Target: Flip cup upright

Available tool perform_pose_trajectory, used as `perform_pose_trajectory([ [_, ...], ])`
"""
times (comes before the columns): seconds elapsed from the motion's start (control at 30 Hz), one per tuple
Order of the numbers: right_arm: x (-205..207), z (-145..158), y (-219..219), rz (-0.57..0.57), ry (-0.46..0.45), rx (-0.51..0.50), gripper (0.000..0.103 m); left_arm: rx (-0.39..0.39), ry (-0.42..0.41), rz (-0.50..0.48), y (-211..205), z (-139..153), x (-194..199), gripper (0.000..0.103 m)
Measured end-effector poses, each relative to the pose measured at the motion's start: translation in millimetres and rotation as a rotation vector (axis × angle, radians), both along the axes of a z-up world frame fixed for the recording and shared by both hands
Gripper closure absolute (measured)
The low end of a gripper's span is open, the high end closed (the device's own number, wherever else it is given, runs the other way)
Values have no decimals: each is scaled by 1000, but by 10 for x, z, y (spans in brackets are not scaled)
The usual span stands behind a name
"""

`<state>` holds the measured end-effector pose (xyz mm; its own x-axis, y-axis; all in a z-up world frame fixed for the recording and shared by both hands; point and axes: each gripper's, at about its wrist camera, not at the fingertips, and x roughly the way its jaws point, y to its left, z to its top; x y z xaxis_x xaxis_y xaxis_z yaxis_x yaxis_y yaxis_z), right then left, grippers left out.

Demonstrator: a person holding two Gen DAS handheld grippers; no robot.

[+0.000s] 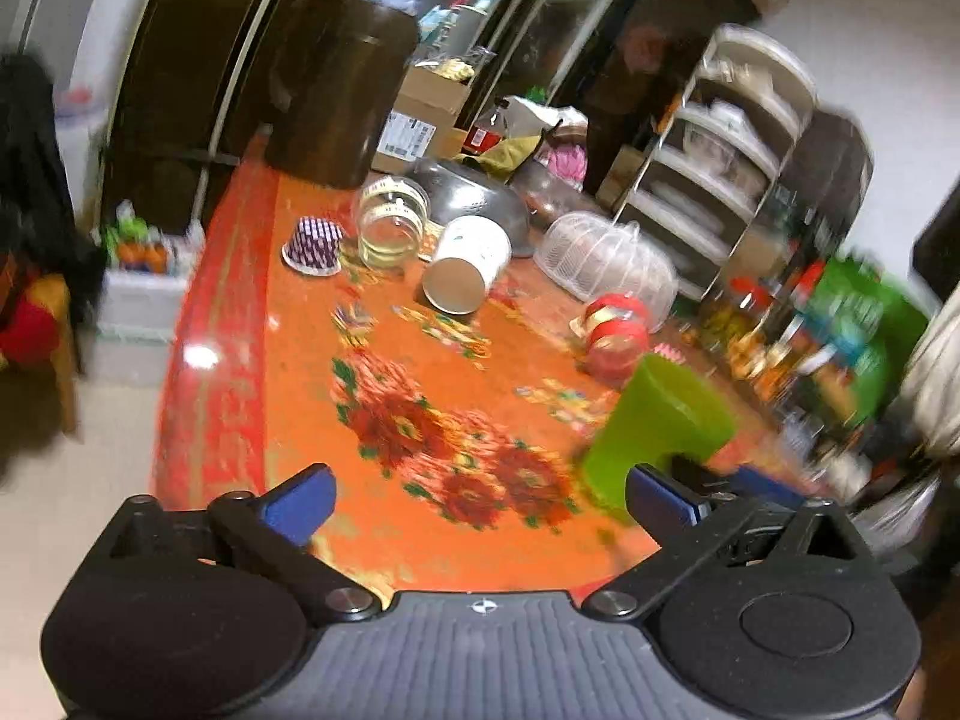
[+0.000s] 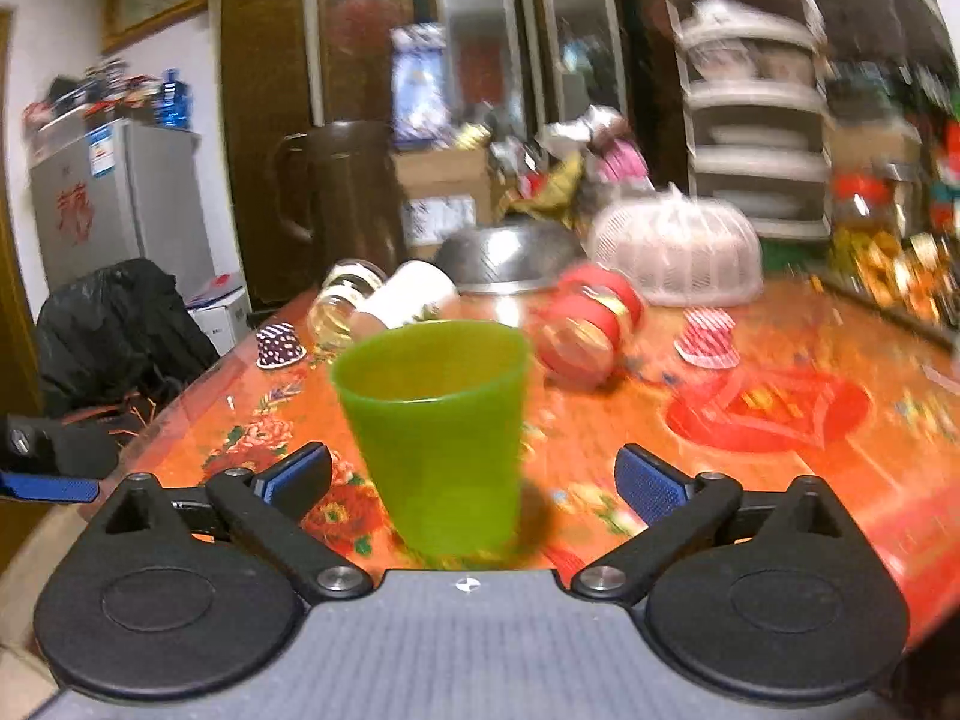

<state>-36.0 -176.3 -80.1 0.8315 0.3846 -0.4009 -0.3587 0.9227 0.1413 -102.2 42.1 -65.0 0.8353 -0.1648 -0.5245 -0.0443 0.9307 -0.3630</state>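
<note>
Green cup (image 2: 433, 432): stands upright on the table, mouth up, near the front edge; in the left wrist view (image 1: 657, 426) it is at the right, blurred.
Right gripper (image 2: 474, 483): wide open, the cup is between its two blue pads but no pad touches it; one pad (image 2: 298, 476) is left of the cup, the other right of it.
Left gripper (image 1: 477, 501): wide open and holds nothing; the cup is just beyond its right pad (image 1: 657, 498). Its blue finger shows at the left edge of the right wrist view (image 2: 48, 487).
Table (image 2: 780, 468): orange-red cloth with flower pattern.
White cup (image 1: 468, 270): lies on its side, open mouth to the camera, far from the green cup.
Glass jar (image 1: 393, 222): lies on its side just beside the white cup.
Purple striped paper cup (image 1: 313, 245): mouth down, left of the jar.
Red tin (image 2: 585, 327): lies behind the green cup, to the right.
Red striped paper cup (image 2: 708, 339): mouth down, right of the tin.
Metal bowl (image 2: 510, 258): upside down, behind the white cup.
White mesh cover (image 2: 675, 249): dome shape, beside the bowl.
Brown jug (image 2: 342, 198): at the far edge of the table.
</note>
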Motion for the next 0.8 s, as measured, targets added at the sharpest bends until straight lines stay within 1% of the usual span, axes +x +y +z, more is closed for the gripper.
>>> perform_pose_trajectory([
  [0.03,-5,70,-64,-8,37,5,1,62,14,-5,-57,58,31,0],
  [0.1,-64,222,-157,-15,60,-7,1,174,14,-18,-182,203,56,0],
  [0.17,-175,377,-201,-14,42,-48,1,230,-4,-43,-276,353,40,0],
  [0.2,-229,450,-215,-18,32,-64,1,236,-9,-57,-314,429,24,0],
  [0.3,-379,646,-278,-16,5,-74,1,208,-41,-108,-391,649,-51,0],
  [0.47,-551,841,-396,-1,30,-73,1,206,-97,-136,-499,896,-232,0],
  [0.6,-615,889,-459,-7,30,-59,1,202,-108,-168,-535,991,-356,0],
  [0.73,-729,951,-500,28,19,-14,1,195,-126,-191,-504,1073,-436,0],
  [0.8,-774,979,-485,36,8,-14,1,196,-124,-194,-515,1090,-452,0],
])
